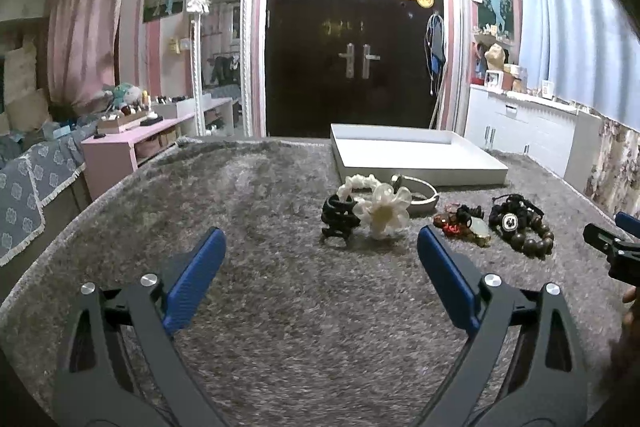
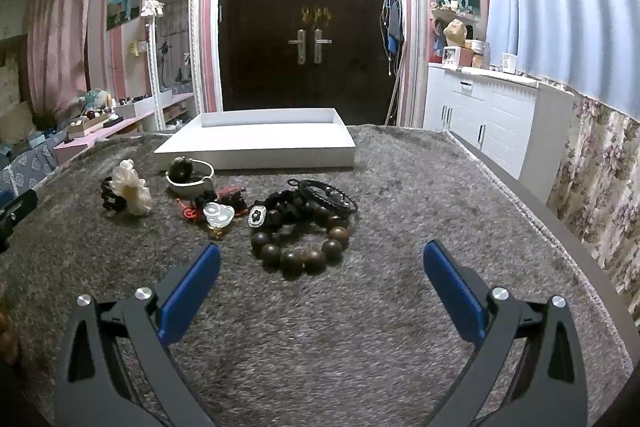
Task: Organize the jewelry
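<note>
Jewelry lies in a row on the grey shaggy cloth. A white flower hair piece (image 1: 385, 211) (image 2: 130, 191) leans on a black hair claw (image 1: 339, 217). Behind it is a white bangle (image 1: 416, 193) (image 2: 191, 175). To the right lie a red-corded pendant (image 1: 464, 225) (image 2: 218, 215) and a brown wooden bead bracelet (image 1: 528, 237) (image 2: 302, 247) with black cord bracelets (image 2: 324, 197). A white empty tray (image 1: 416, 159) (image 2: 260, 141) stands behind. My left gripper (image 1: 320, 247) is open, short of the flower. My right gripper (image 2: 322, 259) is open, just before the bead bracelet.
The cloth-covered table (image 1: 240, 187) ends at a rounded far edge. Behind it are a dark double door (image 1: 352, 39), a white cabinet (image 2: 492, 115) on the right and a pink shelf (image 1: 132, 143) on the left. The right gripper's tip shows in the left wrist view (image 1: 612, 247).
</note>
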### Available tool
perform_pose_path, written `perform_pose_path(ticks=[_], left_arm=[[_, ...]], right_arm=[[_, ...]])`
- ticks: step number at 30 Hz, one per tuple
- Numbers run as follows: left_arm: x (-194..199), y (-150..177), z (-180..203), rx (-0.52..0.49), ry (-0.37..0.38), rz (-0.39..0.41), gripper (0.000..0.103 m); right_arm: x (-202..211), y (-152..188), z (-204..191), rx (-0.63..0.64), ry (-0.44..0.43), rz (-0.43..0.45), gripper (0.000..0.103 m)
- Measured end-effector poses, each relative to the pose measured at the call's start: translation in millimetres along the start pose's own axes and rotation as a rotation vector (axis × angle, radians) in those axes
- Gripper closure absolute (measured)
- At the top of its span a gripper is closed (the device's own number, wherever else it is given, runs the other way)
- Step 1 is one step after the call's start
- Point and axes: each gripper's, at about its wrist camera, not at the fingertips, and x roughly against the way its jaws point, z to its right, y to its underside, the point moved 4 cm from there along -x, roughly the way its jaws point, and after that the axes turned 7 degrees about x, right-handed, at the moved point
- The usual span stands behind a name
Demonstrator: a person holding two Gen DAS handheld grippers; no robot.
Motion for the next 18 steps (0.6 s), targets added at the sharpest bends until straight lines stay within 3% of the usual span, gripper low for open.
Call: perform_pose_path(ticks=[10,14,18], left_arm=[[-2,-2,-7,0.036,-0.013,-0.003,0.007],[5,-2,-1,0.005,-0.01,0.033,0.014],[11,-3,6,-0.029,0.009,0.067,0.007]], right_arm=[[-1,1,-2,0.003,-0.002,0.001,0.002],[1,1,-2,0.0,-0.001,0.004,0.002],[1,1,-1,0.006,-0.002,-0.002,0.002]])
